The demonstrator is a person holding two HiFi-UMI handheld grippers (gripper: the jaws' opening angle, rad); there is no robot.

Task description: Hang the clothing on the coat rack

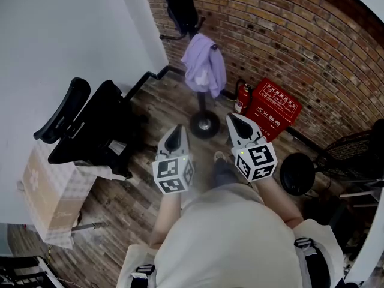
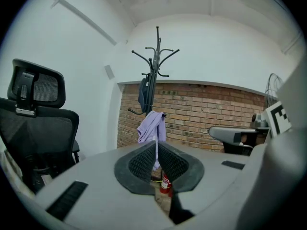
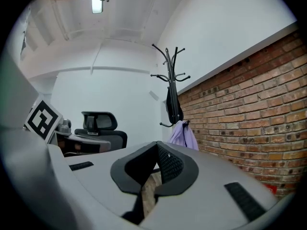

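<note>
A lilac garment (image 1: 204, 65) hangs from a low hook of the black coat rack (image 1: 204, 123), beside the brick wall. The left gripper view shows the same garment (image 2: 151, 126) and rack (image 2: 154, 56) straight ahead, with a dark garment (image 2: 143, 95) hung higher up. In the right gripper view the lilac garment (image 3: 183, 134) hangs to the right of centre on the rack (image 3: 171, 66). My left gripper (image 1: 174, 138) and right gripper (image 1: 240, 126) are held side by side, well short of the rack. Both are shut with nothing between the jaws.
A black office chair (image 1: 90, 125) stands to the left by the white wall. A red fire-equipment box (image 1: 277, 108) and a red extinguisher (image 1: 242, 98) sit against the brick wall. A black round stool (image 1: 296, 174) is at the right. A cardboard box (image 1: 51, 197) is at lower left.
</note>
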